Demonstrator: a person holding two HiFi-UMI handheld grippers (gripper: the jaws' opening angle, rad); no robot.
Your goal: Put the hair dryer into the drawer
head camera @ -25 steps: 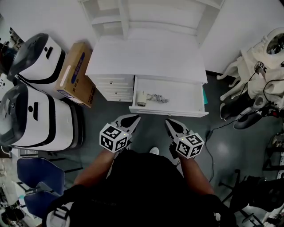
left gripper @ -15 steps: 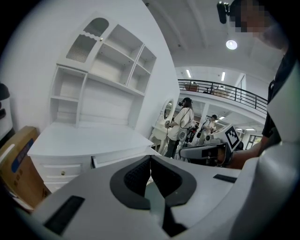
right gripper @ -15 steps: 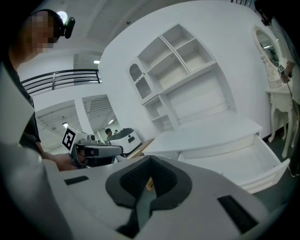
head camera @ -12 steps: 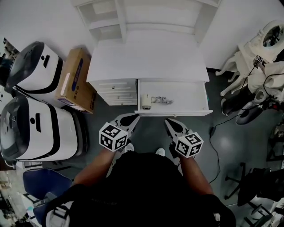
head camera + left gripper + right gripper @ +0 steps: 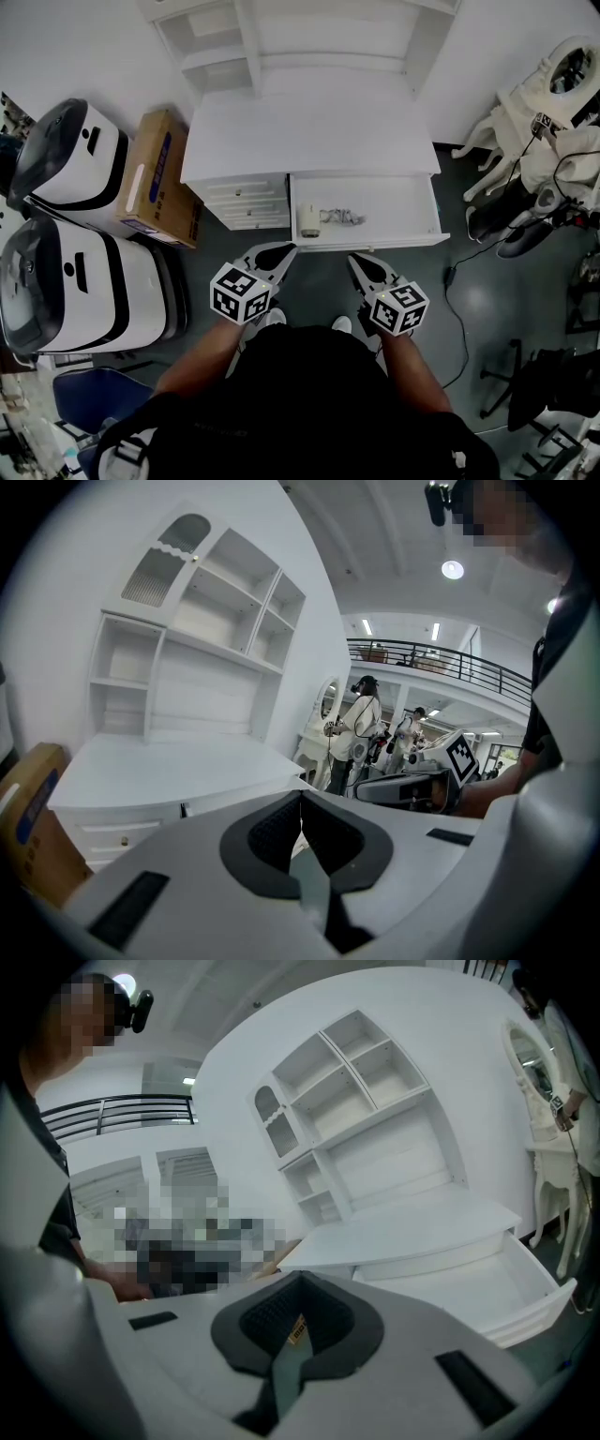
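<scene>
i see the hair dryer (image 5: 309,221) lying at the 9 o'clock end of the open drawer (image 5: 394,214), under the white counter (image 5: 309,141). my left gripper (image 5: 271,253) and right gripper (image 5: 366,267) hover near the drawer front at 6 o'clock, both sets of jaws pressed together on nothing.

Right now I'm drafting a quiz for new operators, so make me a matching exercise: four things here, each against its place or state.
Things:
1. hair dryer
2. drawer
3. cardboard box
4. left gripper

Place or state:
A. shut, nothing between the jaws
B. beside the cabinet, on its left in the head view
C. pulled open
D. lying at the drawer's left end

Pairs: 1-D, 2-C, 3-B, 4-A
</scene>
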